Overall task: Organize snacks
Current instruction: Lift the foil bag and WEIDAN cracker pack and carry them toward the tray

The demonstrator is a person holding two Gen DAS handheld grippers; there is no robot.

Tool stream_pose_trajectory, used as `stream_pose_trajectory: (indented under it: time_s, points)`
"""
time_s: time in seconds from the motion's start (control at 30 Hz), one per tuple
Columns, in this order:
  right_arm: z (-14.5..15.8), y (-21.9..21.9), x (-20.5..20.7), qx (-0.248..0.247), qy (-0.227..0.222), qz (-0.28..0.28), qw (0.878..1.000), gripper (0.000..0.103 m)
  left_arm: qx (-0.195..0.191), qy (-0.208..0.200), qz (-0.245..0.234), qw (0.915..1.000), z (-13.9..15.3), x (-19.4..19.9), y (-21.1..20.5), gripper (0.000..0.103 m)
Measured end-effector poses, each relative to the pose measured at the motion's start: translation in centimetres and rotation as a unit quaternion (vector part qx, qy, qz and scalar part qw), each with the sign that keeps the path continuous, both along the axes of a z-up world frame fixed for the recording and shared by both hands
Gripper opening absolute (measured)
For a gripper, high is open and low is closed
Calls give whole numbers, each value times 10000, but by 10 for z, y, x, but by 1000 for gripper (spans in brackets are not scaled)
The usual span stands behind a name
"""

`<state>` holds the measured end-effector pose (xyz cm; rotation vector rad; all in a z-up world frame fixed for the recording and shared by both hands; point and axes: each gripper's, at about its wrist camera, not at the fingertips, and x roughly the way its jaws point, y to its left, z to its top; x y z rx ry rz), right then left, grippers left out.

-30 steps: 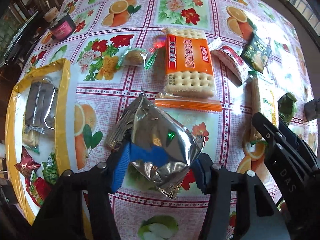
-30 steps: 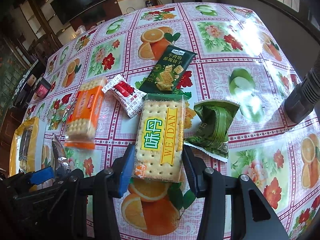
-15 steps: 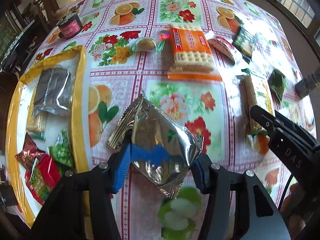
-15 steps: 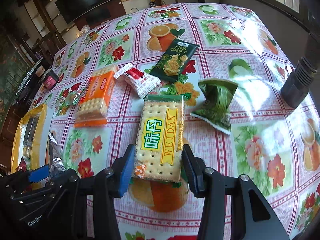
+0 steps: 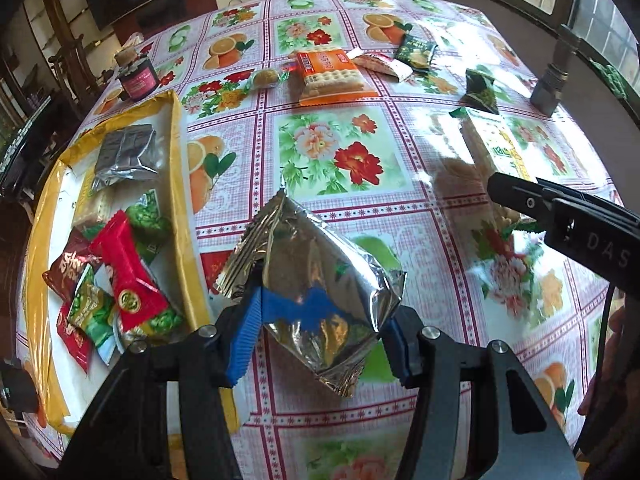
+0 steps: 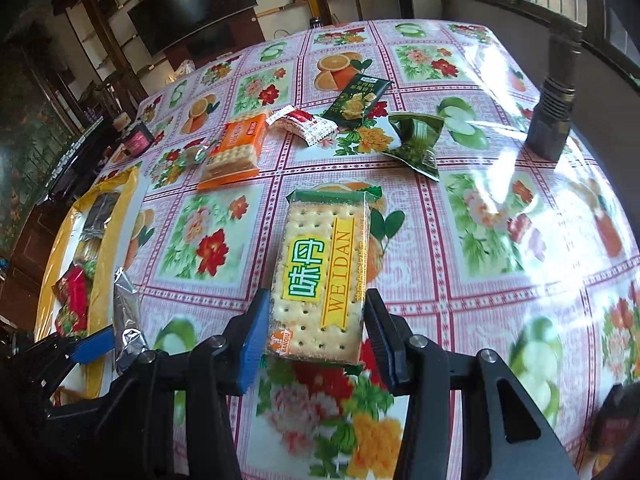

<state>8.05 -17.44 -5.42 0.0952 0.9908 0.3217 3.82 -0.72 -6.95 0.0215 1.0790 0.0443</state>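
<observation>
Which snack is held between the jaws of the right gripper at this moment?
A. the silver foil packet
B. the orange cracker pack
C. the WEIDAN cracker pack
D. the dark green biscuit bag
C: in the right wrist view the right gripper has its jaws closed on the sides of the WEIDAN cracker pack, while the silver foil packet sits in the left gripper.

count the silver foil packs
2: one foil pack clamped in the left tongs; a second foil pack in the yellow tray, far end. More may hide under its pile.
</observation>
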Motion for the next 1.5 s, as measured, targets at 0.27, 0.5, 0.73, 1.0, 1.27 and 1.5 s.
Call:
stream_pose_trajectory:
  time_s: [0.27, 0.5, 0.73, 1.0, 1.27, 1.5]
  points:
    - [16, 0, -30, 94, -175, 42, 9998, 47, -143, -405, -92, 9990, 17, -28, 9, 56]
    - [29, 23, -48, 84, -332, 333, 9989, 47, -221, -660, -155, 9975, 30, -46, 15, 34]
    - [23, 32, -46, 8, -237, 372, 9990, 47, -455, -261, -274, 9982, 19, -31, 25, 36]
    - [7, 16, -39, 132, 22, 208, 9997, 42, -300, 466, 88, 9984, 6, 9, 8, 69]
    - [-5, 10, -29, 23, 428, 350, 9985, 39, -24, 1059, 615, 9925, -8, 26, -3, 72]
    - [-5, 20, -15, -275, 591, 812, 9946, 50, -71, 1118, 933, 9893, -13, 36, 11, 73]
